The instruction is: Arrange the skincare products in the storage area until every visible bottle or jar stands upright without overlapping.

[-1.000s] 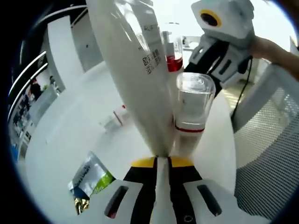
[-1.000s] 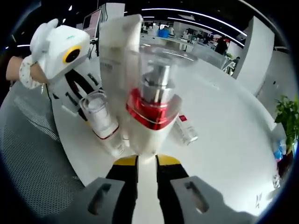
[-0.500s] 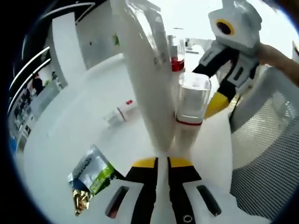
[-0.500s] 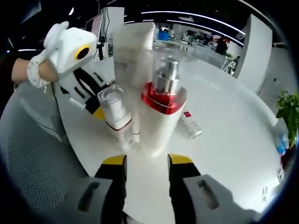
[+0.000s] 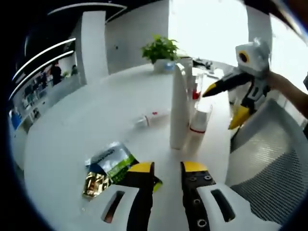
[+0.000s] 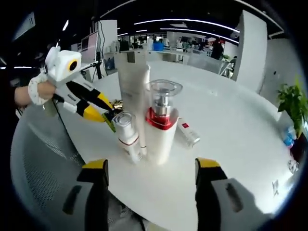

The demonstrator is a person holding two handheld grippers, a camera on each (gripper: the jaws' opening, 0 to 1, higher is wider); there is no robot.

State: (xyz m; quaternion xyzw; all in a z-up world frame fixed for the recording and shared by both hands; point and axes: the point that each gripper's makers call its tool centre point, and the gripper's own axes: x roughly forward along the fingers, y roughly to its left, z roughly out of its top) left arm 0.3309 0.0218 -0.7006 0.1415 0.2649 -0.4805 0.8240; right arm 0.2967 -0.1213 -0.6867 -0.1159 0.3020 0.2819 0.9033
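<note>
A tall white tube (image 5: 179, 110) (image 6: 134, 91) stands upright on the round white table (image 5: 96, 120). Beside it stand a white pump bottle with a red collar (image 6: 161, 125) (image 5: 194, 91) and a small clear-capped bottle with a red band (image 6: 127, 137) (image 5: 197, 126). They stand close together; I cannot tell whether they touch. Another small bottle (image 5: 147, 119) (image 6: 188, 134) lies on its side behind them. My left gripper (image 5: 166, 168) (image 6: 98, 109) is open and back from the tube. Wide open and holding nothing, my right gripper (image 6: 151, 166) (image 5: 222, 106) faces the pump bottle.
A green and gold sachet (image 5: 108, 166) (image 6: 113, 110) lies flat near the left gripper. A grey mesh chair (image 5: 260, 159) (image 6: 43, 159) stands at the table's near edge. A potted plant (image 5: 161, 48) (image 6: 288, 101) sits at the far side. A person's hand (image 6: 36, 91) holds the left gripper.
Both grippers opened and let go: the left released the tall tube, the right the pump bottle. Both pulled back, leaving the two standing upright.
</note>
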